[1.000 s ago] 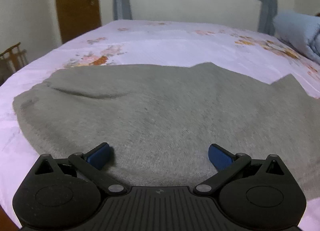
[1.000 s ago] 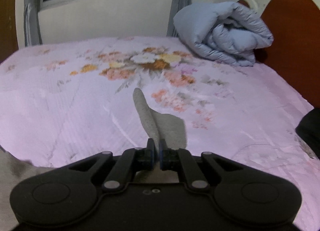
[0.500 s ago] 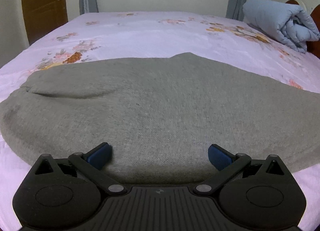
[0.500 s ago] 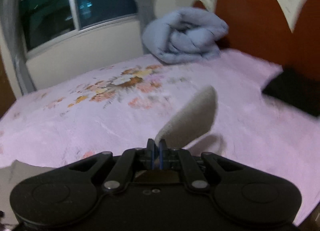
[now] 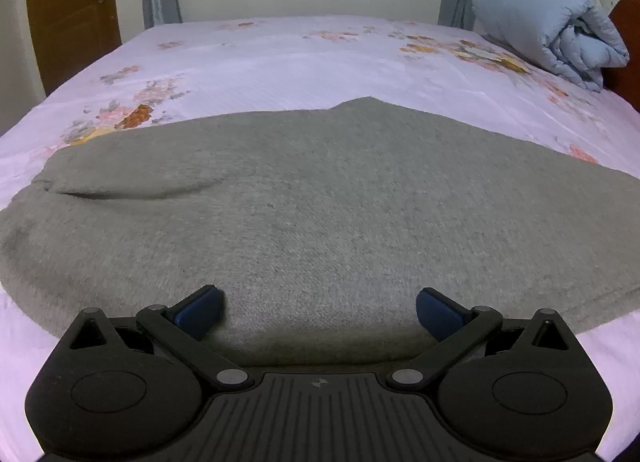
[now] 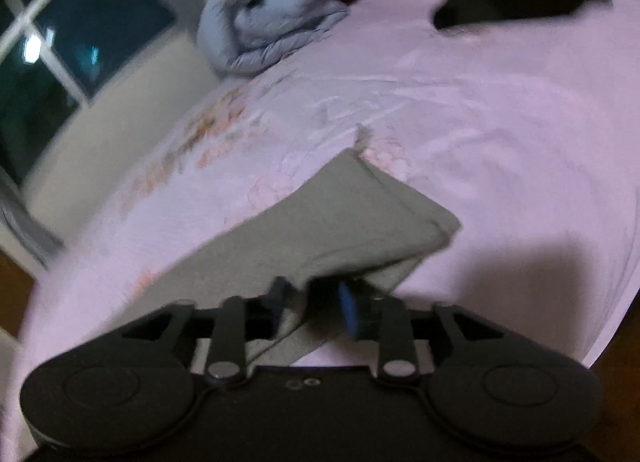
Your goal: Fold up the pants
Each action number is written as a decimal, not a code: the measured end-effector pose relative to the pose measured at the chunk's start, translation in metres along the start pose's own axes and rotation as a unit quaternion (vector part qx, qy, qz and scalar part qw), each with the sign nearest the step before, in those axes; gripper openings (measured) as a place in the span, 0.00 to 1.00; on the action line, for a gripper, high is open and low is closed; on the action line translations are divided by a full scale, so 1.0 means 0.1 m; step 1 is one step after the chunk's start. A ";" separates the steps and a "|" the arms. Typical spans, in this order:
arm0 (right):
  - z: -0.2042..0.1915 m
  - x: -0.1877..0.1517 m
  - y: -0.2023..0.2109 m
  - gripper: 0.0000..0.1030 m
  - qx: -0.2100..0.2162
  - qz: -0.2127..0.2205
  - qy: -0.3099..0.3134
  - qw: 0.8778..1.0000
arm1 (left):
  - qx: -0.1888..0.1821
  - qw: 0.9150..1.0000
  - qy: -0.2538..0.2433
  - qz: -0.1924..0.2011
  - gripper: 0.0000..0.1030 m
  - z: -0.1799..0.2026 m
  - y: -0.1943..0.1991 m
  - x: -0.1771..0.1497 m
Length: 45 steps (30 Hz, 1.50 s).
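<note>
I judge the fold about half made: the grey pants (image 5: 320, 202) lie spread flat across the pink floral bed sheet (image 5: 300, 58), doubled leg on leg by the look of the layered hem (image 6: 404, 202) in my right view, and the lengthwise folds are still to do. My left tool (image 5: 320, 308) hovers over the near edge of the cloth with its blue pads (image 5: 198, 310) spread wide and nothing between them. My right tool (image 6: 314, 302) is opening at this moment; a corner of the grey cloth sits in the gap between the jaws, and the pads no longer seem to press on it, though the blur leaves that unsure.

A second ago that right tool was pressed together on a strip of the pants held up over the bed; now it has rolled and come down, and the hem is laid on the sheet. In the left view the cloth's far edge has flattened out. The rolled blue quilt (image 6: 268, 10) stays by the headboard
</note>
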State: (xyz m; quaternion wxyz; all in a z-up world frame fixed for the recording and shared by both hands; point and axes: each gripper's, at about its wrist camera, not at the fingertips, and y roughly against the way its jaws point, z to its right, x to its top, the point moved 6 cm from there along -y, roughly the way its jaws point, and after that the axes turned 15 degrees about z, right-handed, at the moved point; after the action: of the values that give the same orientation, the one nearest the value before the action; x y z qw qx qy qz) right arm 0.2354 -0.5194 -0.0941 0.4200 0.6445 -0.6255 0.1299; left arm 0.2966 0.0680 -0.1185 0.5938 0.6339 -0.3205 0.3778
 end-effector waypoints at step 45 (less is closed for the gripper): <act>-1.43 1.23 0.00 0.00 0.162 0.068 0.084 0.981 | 0.001 1.000 -0.009 -0.009 1.00 -0.56 0.16 -0.05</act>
State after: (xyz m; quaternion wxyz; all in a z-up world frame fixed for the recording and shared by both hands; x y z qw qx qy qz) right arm 0.3088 -0.5044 0.0785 0.3514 0.6465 -0.6011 0.3118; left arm 0.2743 0.1216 -0.1143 0.5939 0.6408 -0.3195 0.3668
